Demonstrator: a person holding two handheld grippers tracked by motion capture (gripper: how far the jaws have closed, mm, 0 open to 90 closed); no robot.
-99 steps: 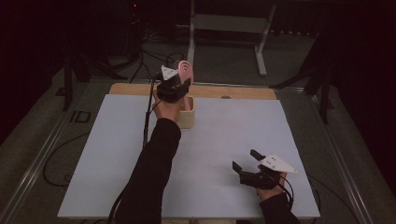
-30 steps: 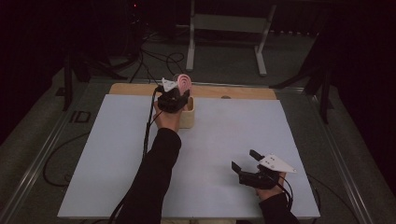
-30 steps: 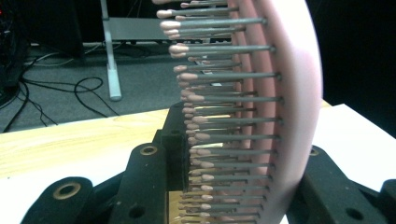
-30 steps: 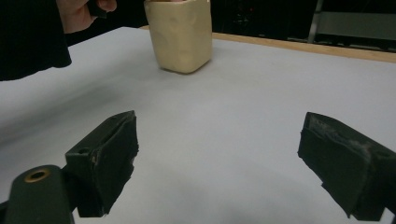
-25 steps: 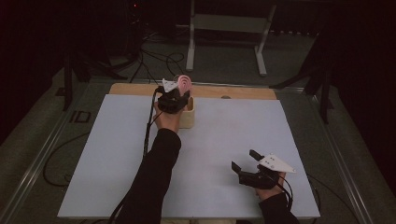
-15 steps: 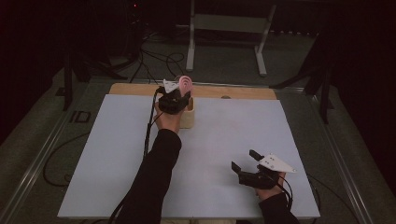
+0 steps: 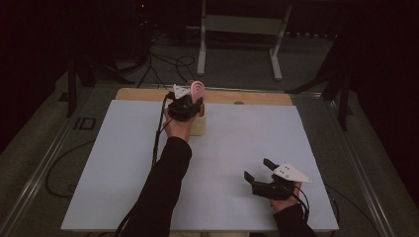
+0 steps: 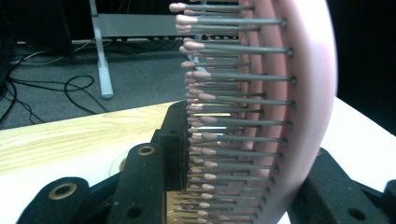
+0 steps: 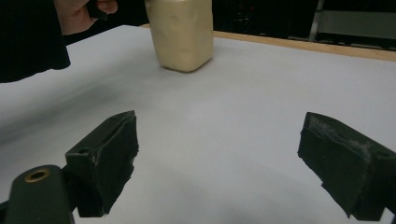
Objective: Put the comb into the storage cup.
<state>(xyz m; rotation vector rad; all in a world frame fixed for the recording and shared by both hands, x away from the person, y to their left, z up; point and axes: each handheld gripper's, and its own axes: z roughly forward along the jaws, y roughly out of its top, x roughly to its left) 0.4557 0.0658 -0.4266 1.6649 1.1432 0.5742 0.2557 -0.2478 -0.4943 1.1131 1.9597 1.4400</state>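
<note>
My left gripper [image 7: 189,102] reaches to the far side of the white table top [image 7: 237,143] and is shut on a pink hairbrush [image 7: 197,89]. The brush stands upright above a beige container [image 7: 199,124]. In the left gripper view the brush [image 8: 289,116] sits between the black jaws, its bristles pointing left, with my left gripper [image 8: 247,177] clamped on it. My right gripper [image 7: 257,168] rests near the front right of the table, open with nothing in it. The right gripper view has its jaws wide apart around my right gripper [image 9: 226,158], with the beige container [image 9: 184,35] far ahead.
A wooden board [image 7: 257,97] runs along the table's far edge. Behind the table a metal stand [image 7: 239,27] and loose cables [image 7: 163,61] lie on the floor. The left forearm in a dark sleeve [image 7: 165,177] crosses the table's middle.
Since the earliest frame the left gripper and the brush have come down a little toward the container. Over the last second nothing has visibly moved.
</note>
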